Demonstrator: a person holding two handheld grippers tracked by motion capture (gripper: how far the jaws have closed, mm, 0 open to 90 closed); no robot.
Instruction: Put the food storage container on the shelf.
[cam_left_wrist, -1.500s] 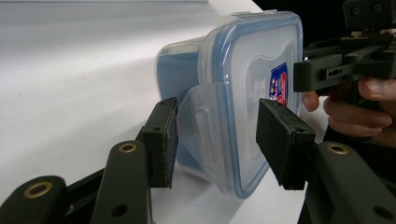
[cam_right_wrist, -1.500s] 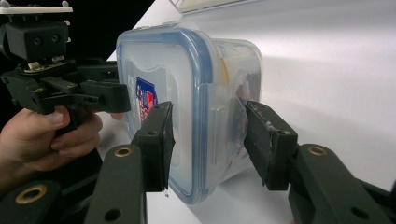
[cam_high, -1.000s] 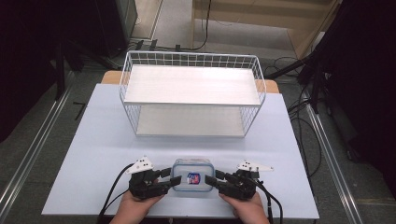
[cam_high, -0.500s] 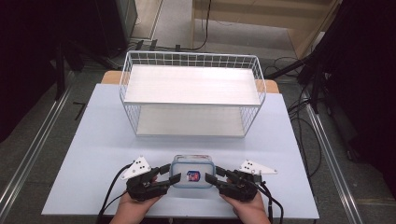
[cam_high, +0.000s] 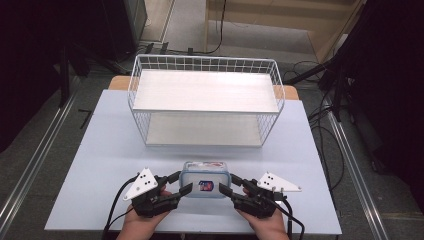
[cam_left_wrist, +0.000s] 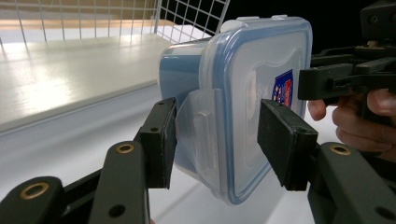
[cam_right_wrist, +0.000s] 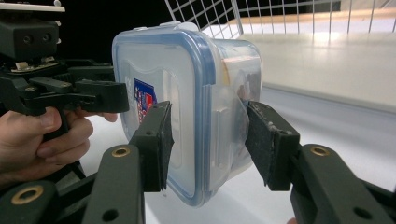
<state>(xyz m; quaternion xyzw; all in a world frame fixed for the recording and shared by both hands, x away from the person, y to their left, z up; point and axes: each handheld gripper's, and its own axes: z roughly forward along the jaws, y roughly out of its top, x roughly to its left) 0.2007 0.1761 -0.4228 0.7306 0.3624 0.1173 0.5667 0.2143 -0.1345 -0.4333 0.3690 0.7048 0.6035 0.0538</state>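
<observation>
At the lower middle of the high view the box (cam_high: 204, 179) sits between the two grippers, at the near edge of the table (cam_high: 100, 165); against the views of a second and half a second ago it has shifted little, if at all, while both grippers have drawn in toward its short ends, so the person appears to be settling a two-sided hold before lifting; the left gripper (cam_high: 176, 183) has its jaws part-open, straddling the left end clip, one pad touching it and the other just clear of the lid; the right gripper (cam_high: 231, 183) is likewise part-open around the right clip, neither pad plainly pressing; in the left gripper view the box (cam_left_wrist: 233, 93) is clear, glossy plastic with rounded corners, a blue-rimmed lid and a small blue-and-red label; the pads (cam_right_wrist: 156, 140) are matt black and faintly rough; farther up the frame stands a white wire rack (cam_high: 205, 100) with two pale, smooth shelves, both bare
</observation>
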